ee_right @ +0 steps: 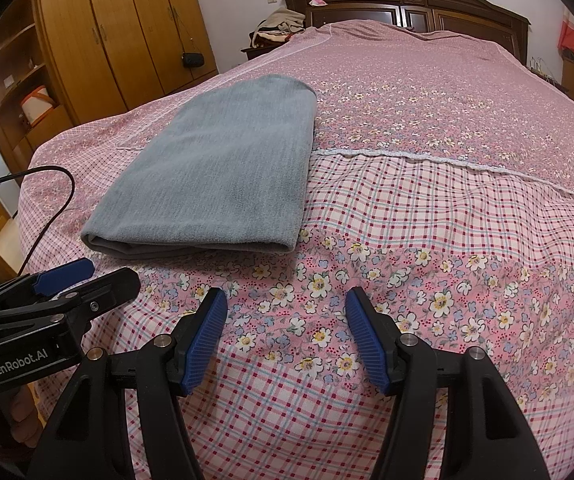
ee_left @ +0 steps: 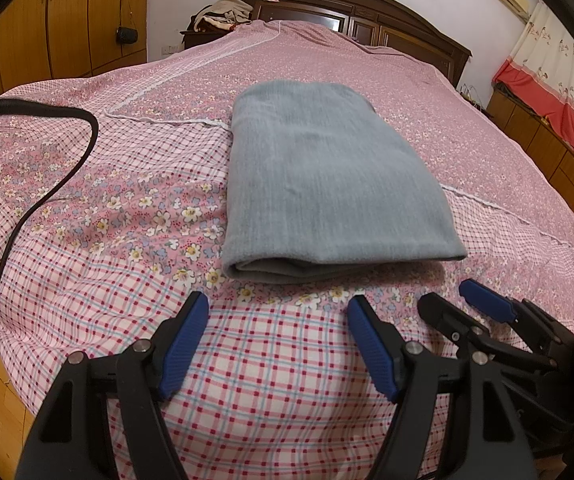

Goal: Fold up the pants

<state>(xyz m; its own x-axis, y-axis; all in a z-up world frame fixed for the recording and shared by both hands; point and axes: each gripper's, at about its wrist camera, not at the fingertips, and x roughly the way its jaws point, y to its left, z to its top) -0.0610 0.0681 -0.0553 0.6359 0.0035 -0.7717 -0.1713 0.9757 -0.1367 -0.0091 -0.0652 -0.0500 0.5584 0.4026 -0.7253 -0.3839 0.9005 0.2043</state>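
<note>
Grey-blue pants (ee_left: pixel 323 184) lie folded into a flat rectangular stack on the bed, the thick folded edge facing me; the right wrist view shows the same pants (ee_right: pixel 223 176) at the left. My left gripper (ee_left: pixel 277 300) hovers open just short of that near edge, nothing between its blue pads. My right gripper (ee_right: pixel 287 298) is open too, over the bedspread to the right of the pants, holding nothing. Each gripper appears in the other's view: the right gripper (ee_left: pixel 447 292) at lower right, the left gripper (ee_right: pixel 99 270) at lower left.
A pink floral and plaid bedspread (ee_left: pixel 87 240) covers the whole bed. A black cable (ee_left: pixel 39 196) trails over its left side. A dark wooden headboard (ee_left: pixel 367 12) stands at the far end, wooden wardrobes (ee_right: pixel 119 32) to the left, a pile of clothes (ee_right: pixel 279 28) by the headboard.
</note>
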